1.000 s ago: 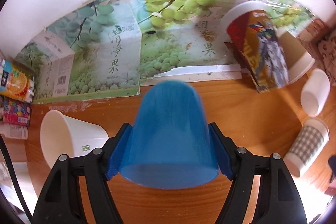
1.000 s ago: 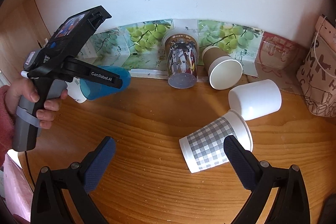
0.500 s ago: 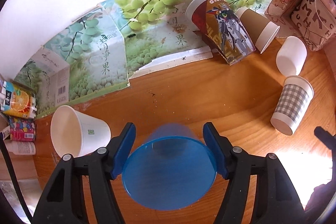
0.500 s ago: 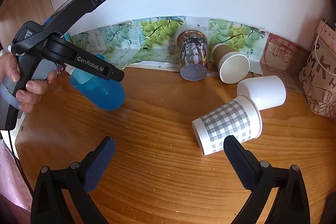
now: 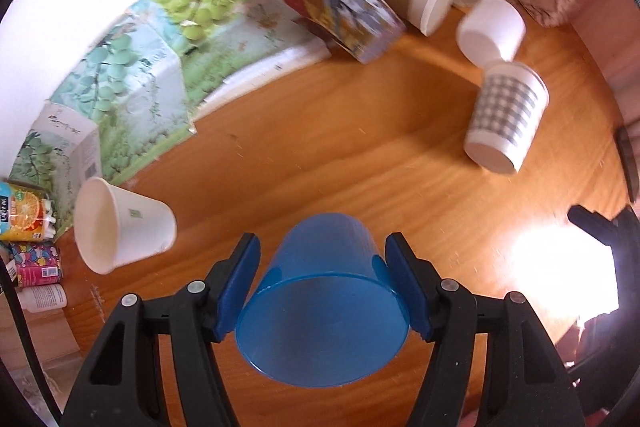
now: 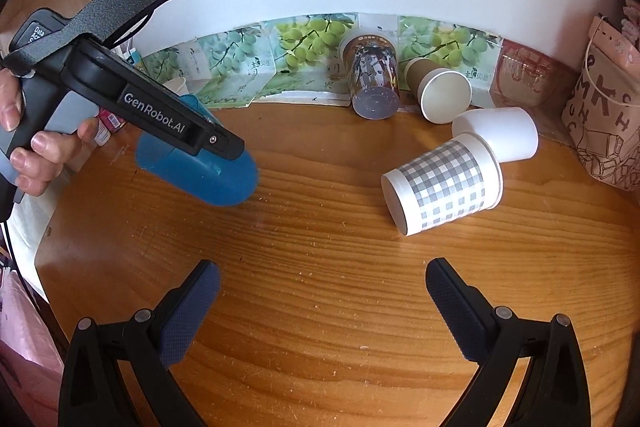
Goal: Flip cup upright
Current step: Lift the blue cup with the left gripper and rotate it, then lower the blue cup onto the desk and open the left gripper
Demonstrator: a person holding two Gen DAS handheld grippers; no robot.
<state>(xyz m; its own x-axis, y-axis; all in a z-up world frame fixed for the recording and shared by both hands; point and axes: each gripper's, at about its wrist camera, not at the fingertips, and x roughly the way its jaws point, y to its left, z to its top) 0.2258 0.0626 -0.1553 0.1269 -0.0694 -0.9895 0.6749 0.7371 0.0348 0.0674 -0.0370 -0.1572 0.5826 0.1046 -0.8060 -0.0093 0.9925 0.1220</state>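
- The blue plastic cup (image 5: 322,301) is being held clamped between the pads of the left gripper (image 5: 320,287), lifted above the wooden table (image 6: 320,267) near its left side.
- Its long axis is being kept tilted, neither flat nor upright: in the left wrist view the wide end is turned toward the camera and the narrow end toward the table, while in the right wrist view a rounded end is hanging lowest.
- Which end is the open mouth cannot be told.
- The right gripper (image 6: 322,301) is being held wide apart and empty, well away from the blue cup; the left is the nearer.
- One blue cup is being counted, with five others lying on their sides: a checked paper cup (image 6: 442,185), two white ones (image 6: 498,139) (image 5: 120,231), a brown one (image 6: 440,93) and a printed one (image 6: 372,79).
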